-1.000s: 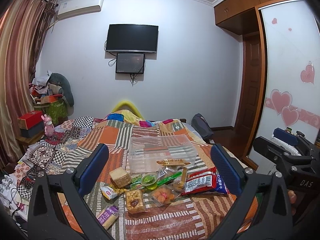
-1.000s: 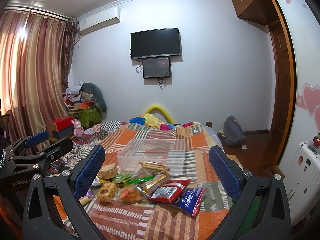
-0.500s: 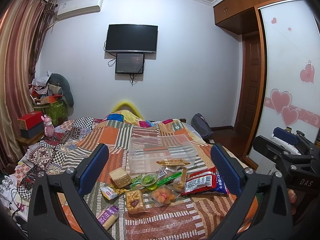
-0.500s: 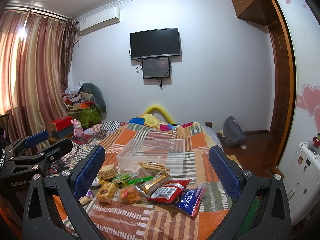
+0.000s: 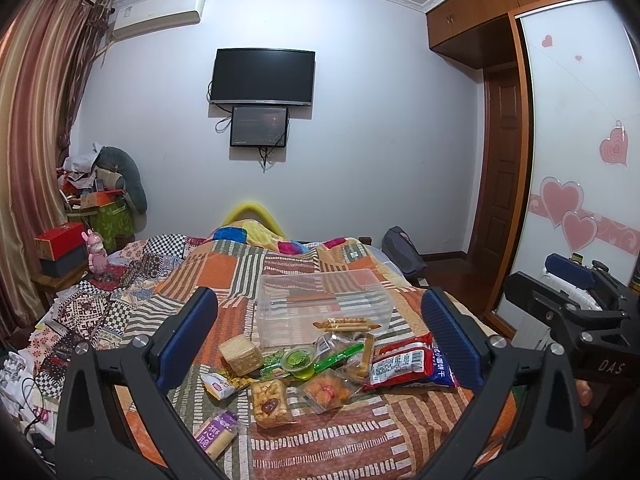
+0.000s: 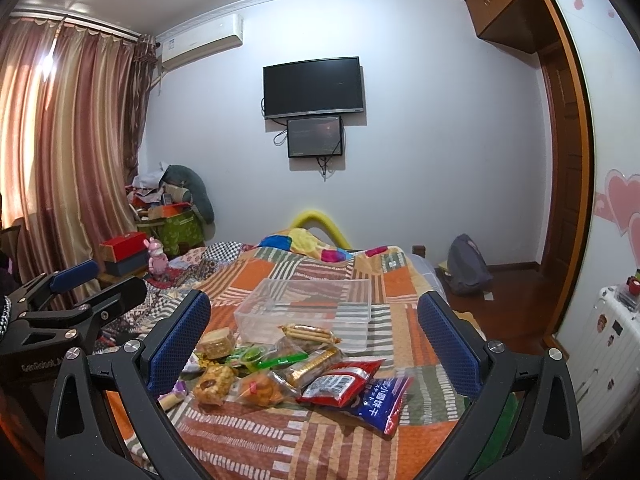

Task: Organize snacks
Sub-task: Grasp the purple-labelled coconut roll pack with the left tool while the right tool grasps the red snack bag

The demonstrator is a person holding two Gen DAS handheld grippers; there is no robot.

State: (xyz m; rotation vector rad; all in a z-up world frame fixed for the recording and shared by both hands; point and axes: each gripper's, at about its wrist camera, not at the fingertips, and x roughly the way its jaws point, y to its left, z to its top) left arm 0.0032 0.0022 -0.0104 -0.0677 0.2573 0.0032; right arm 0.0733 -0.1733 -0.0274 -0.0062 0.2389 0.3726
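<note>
Ahead and below both claws: snacks (image 5: 320,368) heaped before the empty bin (image 5: 324,304).
Left claw (image 5: 320,340) and right claw (image 6: 314,344) both wide, holding nothing; red packet (image 6: 340,382) lies nearer my right (long axis crosswise).

Left gripper (image 5: 320,336) jaws wide apart, right gripper (image 6: 314,338) jaws wide apart, both level, side by side

clear bin (image 5: 320,304): 1 | screens (image 5: 262,76): 2 | claws (image 5: 320,336): 2
</note>
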